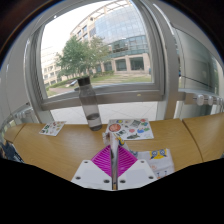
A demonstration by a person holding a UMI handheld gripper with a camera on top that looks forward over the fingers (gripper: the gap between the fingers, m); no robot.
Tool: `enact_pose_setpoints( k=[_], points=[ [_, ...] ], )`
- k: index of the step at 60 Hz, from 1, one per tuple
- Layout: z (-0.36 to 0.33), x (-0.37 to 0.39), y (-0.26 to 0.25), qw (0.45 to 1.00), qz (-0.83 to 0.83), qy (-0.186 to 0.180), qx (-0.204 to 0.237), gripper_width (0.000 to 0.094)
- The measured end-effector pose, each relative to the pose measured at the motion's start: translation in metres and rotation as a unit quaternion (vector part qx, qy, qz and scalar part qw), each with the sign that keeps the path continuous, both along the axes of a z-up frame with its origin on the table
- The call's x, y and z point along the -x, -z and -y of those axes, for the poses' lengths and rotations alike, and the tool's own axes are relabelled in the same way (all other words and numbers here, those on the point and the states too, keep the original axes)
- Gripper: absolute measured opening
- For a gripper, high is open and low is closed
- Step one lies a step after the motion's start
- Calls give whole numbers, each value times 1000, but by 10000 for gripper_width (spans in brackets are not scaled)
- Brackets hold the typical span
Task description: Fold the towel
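Observation:
My gripper is held above a wooden table. Its two magenta pads meet along a thin seam, so the fingers are shut. I see nothing held between them. No towel shows in this view.
A printed colourful sheet lies just beyond the fingertips. A smaller one lies to the left and another beside the right finger. A grey stand rises at the table's far edge in front of a large window.

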State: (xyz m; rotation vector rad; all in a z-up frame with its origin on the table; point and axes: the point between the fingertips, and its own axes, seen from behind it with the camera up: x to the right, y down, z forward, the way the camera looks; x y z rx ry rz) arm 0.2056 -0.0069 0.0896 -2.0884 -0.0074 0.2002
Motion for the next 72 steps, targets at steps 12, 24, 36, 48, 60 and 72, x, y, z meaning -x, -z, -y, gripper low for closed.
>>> enact_pose_setpoints(
  k=[12, 24, 36, 48, 60, 72],
  points=[
    [-9, -120, -9, 997, 47, 54, -9, 42],
    [-7, -218, 57, 987, 111, 103, 52, 288],
    [-5, -240, 69, 984, 123, 113, 57, 650],
    [-15, -223, 3, 982, 145, 118, -14, 781],
    [-17, -137, -39, 992, 93, 66, -50, 800],
    [-8, -47, -59, 994, 78, 30, -74, 811]
  ],
)
